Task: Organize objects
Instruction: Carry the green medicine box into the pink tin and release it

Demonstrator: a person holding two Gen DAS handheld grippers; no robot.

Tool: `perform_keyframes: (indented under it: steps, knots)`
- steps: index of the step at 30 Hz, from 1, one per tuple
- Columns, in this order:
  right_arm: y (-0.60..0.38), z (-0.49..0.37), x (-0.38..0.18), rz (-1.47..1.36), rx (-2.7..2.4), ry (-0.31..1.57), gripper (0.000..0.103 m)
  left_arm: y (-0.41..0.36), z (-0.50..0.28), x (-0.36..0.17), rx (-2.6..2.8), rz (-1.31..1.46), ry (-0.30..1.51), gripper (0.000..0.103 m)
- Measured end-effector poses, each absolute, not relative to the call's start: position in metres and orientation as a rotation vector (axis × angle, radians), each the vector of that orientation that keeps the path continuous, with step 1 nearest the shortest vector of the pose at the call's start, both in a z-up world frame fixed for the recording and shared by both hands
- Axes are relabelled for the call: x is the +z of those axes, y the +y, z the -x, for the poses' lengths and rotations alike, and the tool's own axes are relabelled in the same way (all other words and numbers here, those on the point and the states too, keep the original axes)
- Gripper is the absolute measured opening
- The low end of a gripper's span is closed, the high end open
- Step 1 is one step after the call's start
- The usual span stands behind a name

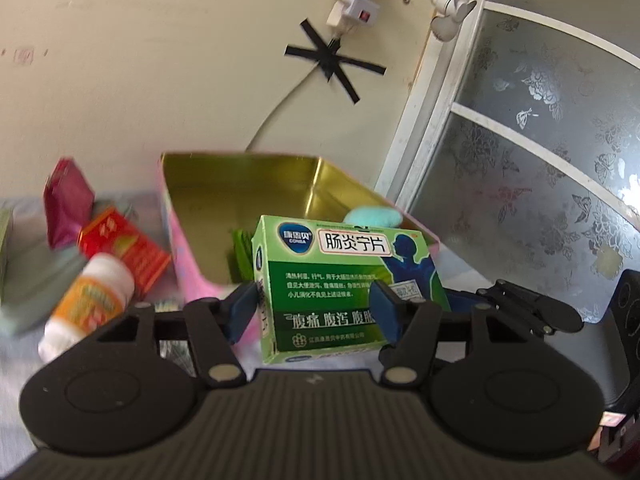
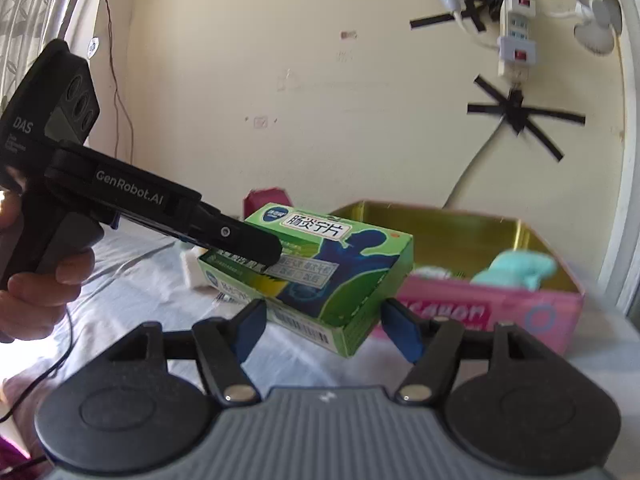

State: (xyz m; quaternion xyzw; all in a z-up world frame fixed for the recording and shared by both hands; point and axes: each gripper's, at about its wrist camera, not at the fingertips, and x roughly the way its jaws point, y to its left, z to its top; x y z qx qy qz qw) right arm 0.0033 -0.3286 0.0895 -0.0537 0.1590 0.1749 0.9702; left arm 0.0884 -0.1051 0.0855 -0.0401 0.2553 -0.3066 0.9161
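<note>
A green medicine box (image 1: 340,276) hangs in the air with my left gripper (image 1: 316,312) shut on it, one pad on its printed face and one behind. In the right wrist view the left gripper (image 2: 264,248) comes in from the left, held by a hand, with a finger lying across the box (image 2: 340,276). My right gripper (image 2: 326,330) stands open around the box's near corner, with small gaps at both pads. Just behind is an open pink tin (image 1: 188,264) with a gold inside (image 2: 480,316), holding a teal item (image 2: 516,270).
A white pill bottle (image 1: 88,300), a red box (image 1: 124,252) and a maroon packet (image 1: 66,204) lie on the pale sheet left of the tin. A taped power strip (image 2: 516,28) and cable hang on the wall behind. A frosted glass door (image 1: 540,152) stands at the right.
</note>
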Motion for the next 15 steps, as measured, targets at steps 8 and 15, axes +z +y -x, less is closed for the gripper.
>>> perform_keyframes:
  steps: [8, 15]
  knots:
    - [-0.366, -0.120, 0.087, 0.090, 0.231, 0.400, 0.067, -0.178, -0.181, 0.085, -0.545, 0.005, 0.464, 0.067]
    - [-0.379, -0.166, 0.060, 0.053, 0.130, 0.450, 0.076, -0.207, -0.225, 0.060, -0.480, -0.004, 0.554, 0.067]
